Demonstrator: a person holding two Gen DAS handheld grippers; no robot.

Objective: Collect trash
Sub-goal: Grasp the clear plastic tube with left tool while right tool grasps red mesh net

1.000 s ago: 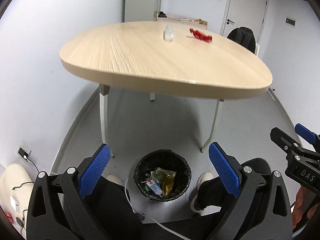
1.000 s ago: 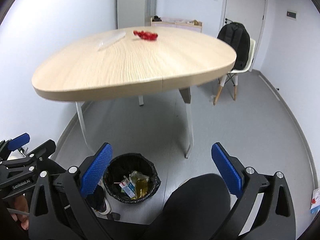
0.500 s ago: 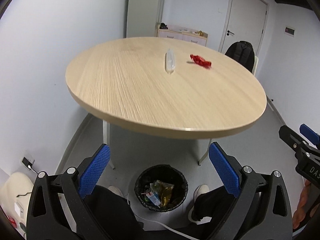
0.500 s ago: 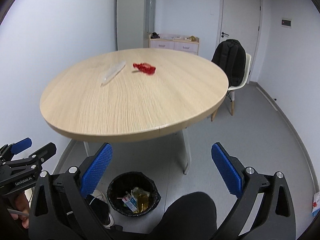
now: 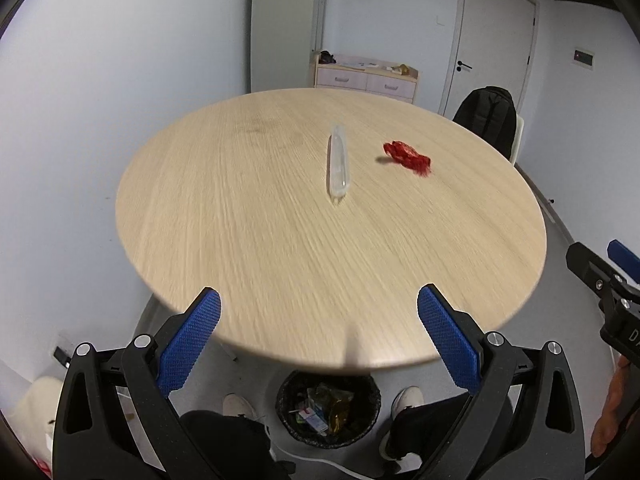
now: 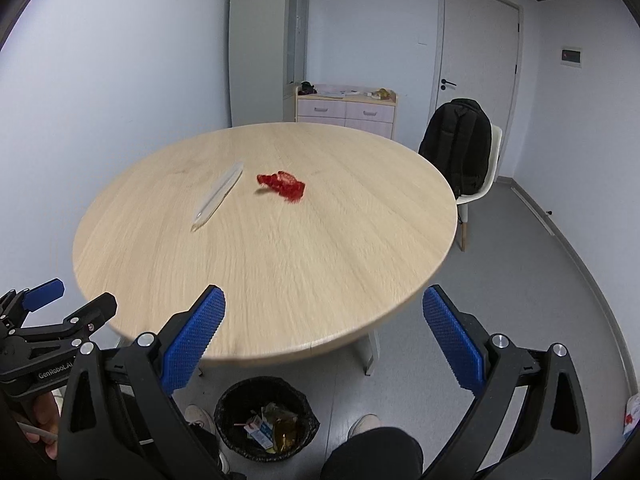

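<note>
A crumpled red wrapper (image 5: 408,156) and a long clear plastic wrapper (image 5: 337,164) lie on the far half of a round wooden table (image 5: 280,248). They also show in the right wrist view: the red wrapper (image 6: 283,185) and the clear wrapper (image 6: 218,196). A black trash bin (image 5: 329,408) with litter inside stands on the floor under the table's near edge, also in the right wrist view (image 6: 267,416). My left gripper (image 5: 319,338) is open and empty above the near edge. My right gripper (image 6: 325,334) is open and empty beside it.
A white chair with a black backpack (image 6: 460,148) stands at the table's far right. A low pink drawer unit (image 6: 346,110) and a tall cabinet (image 6: 268,44) stand at the back wall beside a door (image 6: 478,60). The person's legs and feet flank the bin.
Both grippers have risen from below table height to above the near edge, so the tabletop now shows from above. Both stayed open and empty.
</note>
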